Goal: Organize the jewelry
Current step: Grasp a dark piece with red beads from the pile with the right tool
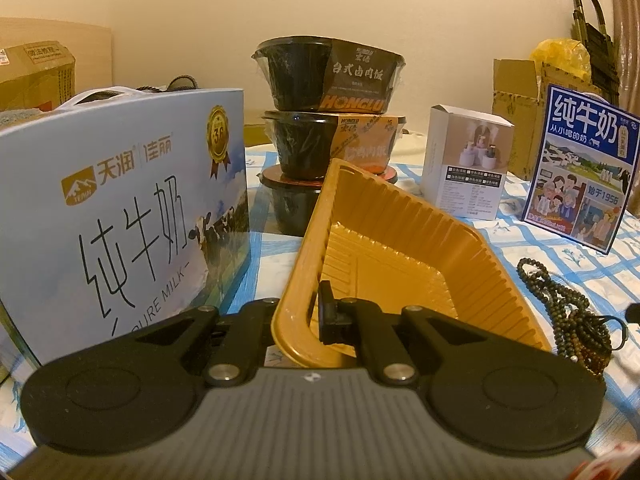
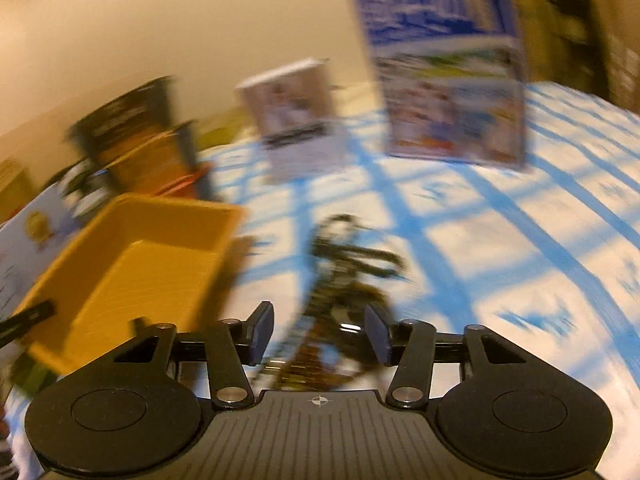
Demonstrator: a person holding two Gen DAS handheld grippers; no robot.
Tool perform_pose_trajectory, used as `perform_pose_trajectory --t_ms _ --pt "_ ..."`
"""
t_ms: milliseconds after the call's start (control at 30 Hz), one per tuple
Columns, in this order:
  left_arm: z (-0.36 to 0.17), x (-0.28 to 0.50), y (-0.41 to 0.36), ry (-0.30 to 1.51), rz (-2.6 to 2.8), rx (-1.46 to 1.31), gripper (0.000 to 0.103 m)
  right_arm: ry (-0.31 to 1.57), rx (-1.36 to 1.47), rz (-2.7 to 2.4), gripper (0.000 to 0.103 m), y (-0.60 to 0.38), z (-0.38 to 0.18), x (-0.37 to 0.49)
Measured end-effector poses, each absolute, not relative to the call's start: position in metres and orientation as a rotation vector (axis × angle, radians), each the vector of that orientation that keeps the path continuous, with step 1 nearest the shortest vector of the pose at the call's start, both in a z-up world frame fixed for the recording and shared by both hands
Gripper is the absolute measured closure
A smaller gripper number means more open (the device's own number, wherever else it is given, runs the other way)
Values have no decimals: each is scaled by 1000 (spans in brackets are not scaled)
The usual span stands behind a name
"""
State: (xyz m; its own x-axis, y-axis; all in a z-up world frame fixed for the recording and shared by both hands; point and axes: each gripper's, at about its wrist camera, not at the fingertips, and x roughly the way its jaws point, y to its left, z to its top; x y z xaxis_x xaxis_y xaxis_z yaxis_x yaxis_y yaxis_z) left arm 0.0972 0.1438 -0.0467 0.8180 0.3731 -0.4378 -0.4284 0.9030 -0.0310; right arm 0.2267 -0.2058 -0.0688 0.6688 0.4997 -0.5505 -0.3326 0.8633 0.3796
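A yellow ribbed plastic tray [image 1: 400, 248] is tipped up at its far end, and my left gripper [image 1: 308, 316] is shut on its near rim. A heap of dark green and brown beaded strands [image 1: 568, 308] lies on the cloth just right of the tray. The right wrist view is smeared by motion. In it my right gripper [image 2: 320, 332] stands open, with the bead heap [image 2: 344, 264] on the cloth between and ahead of its fingers; the pads do not press on it. The tray [image 2: 132, 264] shows at the left.
A blue-and-white checked cloth [image 1: 520, 248] covers the table. A large milk carton box [image 1: 120, 208] stands close on the tray's left. Behind it are stacked black bowls [image 1: 332, 112], a small white box [image 1: 468, 160] and a blue milk box [image 1: 580, 168].
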Motion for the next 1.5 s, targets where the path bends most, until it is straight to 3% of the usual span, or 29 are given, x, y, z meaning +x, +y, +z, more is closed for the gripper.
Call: perform_pose_trajectory --t_ms 133,667,700,800,900,1433,1500 --pt "-47 97 143 440 429 -126 97 721 335 419 40 -232 -79 232" --pt "-48 97 144 441 431 -127 96 700 202 467 41 -218 -87 223" --pt "-48 97 143 441 431 -128 96 688 187 481 42 -216 -86 221" --pt "-48 97 143 441 432 -127 96 645 126 552 67 -205 -82 211" --pt "-49 95 142 439 431 -125 97 637 45 629 78 -187 -82 203" --pt "-48 95 143 440 428 -120 97 673 -145 618 79 -148 -103 213" --pt "-48 95 143 440 429 -120 97 664 -174 622 87 -143 -105 213"
